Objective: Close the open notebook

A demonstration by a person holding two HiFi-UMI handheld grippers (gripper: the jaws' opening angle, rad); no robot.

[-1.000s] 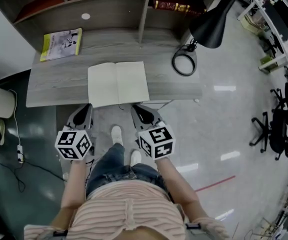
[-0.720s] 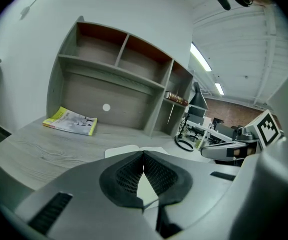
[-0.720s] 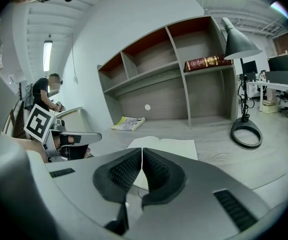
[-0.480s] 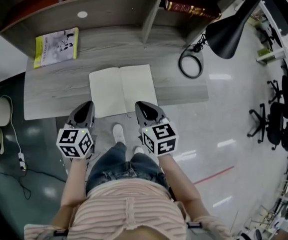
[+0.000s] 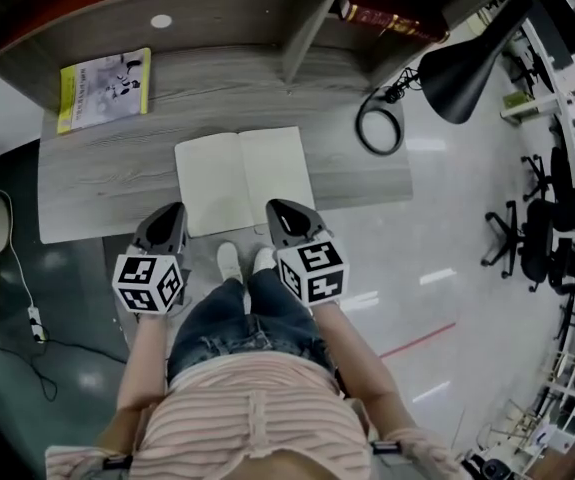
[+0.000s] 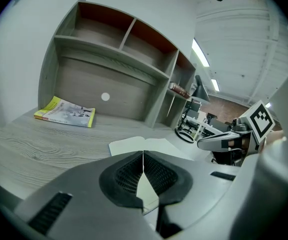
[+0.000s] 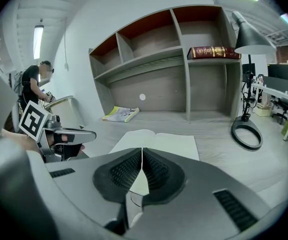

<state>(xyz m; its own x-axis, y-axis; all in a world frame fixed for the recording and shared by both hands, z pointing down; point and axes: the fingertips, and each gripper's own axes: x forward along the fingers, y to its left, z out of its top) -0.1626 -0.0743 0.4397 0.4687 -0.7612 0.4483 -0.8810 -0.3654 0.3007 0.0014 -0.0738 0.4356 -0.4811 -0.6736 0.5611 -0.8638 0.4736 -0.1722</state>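
An open notebook (image 5: pixel 244 179) with blank cream pages lies flat at the front edge of the grey wooden desk (image 5: pixel 97 173); it also shows in the left gripper view as the notebook (image 6: pixel 146 145) and in the right gripper view as the notebook (image 7: pixel 156 142). My left gripper (image 5: pixel 170 218) hovers just in front of the notebook's left page, jaws shut and empty. My right gripper (image 5: pixel 283 213) hovers in front of the right page, likewise shut with nothing held. Neither touches the notebook.
A yellow-edged magazine (image 5: pixel 104 87) lies at the desk's back left. A black desk lamp (image 5: pixel 464 56) with a ring base (image 5: pixel 378 128) stands at the right. Shelves (image 5: pixel 227 8) rise behind, holding a dark red book (image 7: pixel 212 52). Office chairs (image 5: pixel 532 236) stand to the right; a person (image 7: pixel 33 81) stands far off.
The view has shifted slightly; both grippers sit a little closer to the desk's front edge. The notebook stays open and unmoved.
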